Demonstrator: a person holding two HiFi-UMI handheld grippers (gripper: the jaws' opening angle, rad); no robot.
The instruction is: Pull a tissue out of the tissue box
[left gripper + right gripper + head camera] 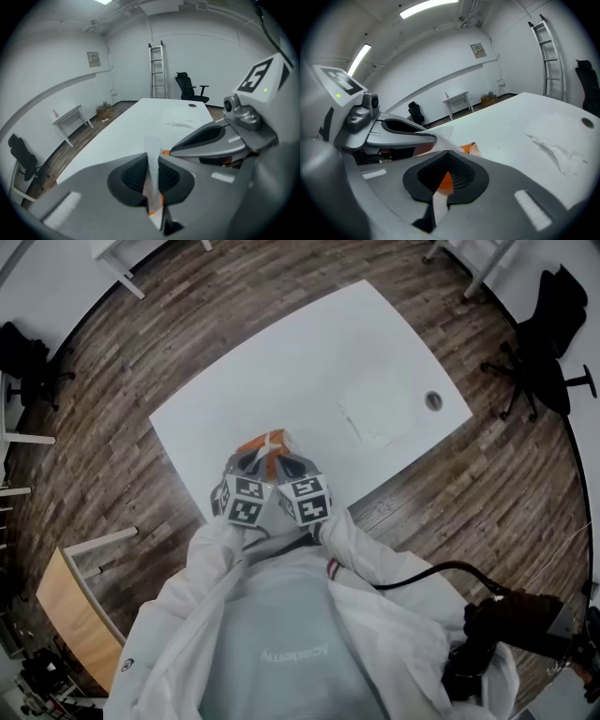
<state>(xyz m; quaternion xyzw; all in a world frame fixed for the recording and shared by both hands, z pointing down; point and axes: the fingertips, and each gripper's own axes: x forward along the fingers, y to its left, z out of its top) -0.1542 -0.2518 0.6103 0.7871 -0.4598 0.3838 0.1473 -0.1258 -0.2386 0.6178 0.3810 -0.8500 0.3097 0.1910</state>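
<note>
The table (281,362) shows a smooth matt top, the floor (234,296) grainy wood planks, the tissue (152,147) thin soft paper, the tissue box (265,441) printed cardboard, the left gripper (153,164) matt grey plastic with black ribbed pads (133,174), and the person's jacket (178,624) creased cloth.

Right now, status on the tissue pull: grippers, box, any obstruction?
Left gripper shut on tissue at tissue box. Right gripper shut, empty, beside it. Loose tissues lie apart on table; nothing blocking.

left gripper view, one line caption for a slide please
Left gripper shut on a white tissue, orange tissue box showing beneath the jaws, white table beyond.
</note>
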